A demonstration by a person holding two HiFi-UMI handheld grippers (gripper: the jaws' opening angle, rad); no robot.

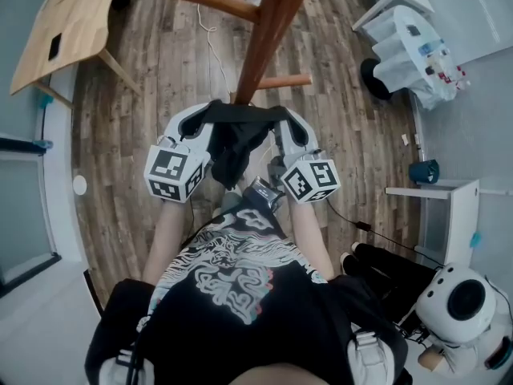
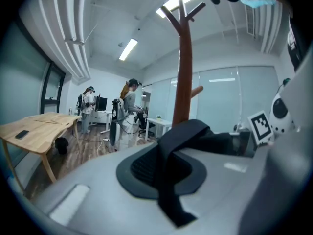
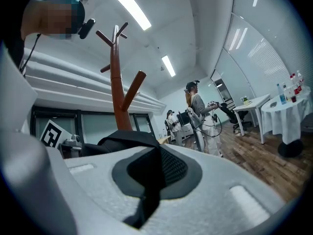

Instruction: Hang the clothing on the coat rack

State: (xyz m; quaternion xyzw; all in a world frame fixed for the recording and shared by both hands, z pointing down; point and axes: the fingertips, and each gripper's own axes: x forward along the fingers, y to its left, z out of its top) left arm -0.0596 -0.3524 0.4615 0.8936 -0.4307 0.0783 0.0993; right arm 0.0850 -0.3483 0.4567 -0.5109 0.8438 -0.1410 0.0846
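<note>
Wood-plank floor (image 1: 160, 79) below, a brown coat rack (image 1: 268, 30) rising up the middle, black clothing (image 1: 240, 135) held just in front of its trunk.
At the upper left of the head view a light wooden table (image 1: 68, 22) stands well apart from the rack. The clothing is stretched between 2 grippers. The left gripper (image 1: 199, 121) has its jaws pressed together on a fold of the black fabric, and the right gripper (image 1: 290, 120) pinches another fold the same way. In both gripper views the cloth runs from the closed jaws toward the trunk, below a slanting peg.
</note>
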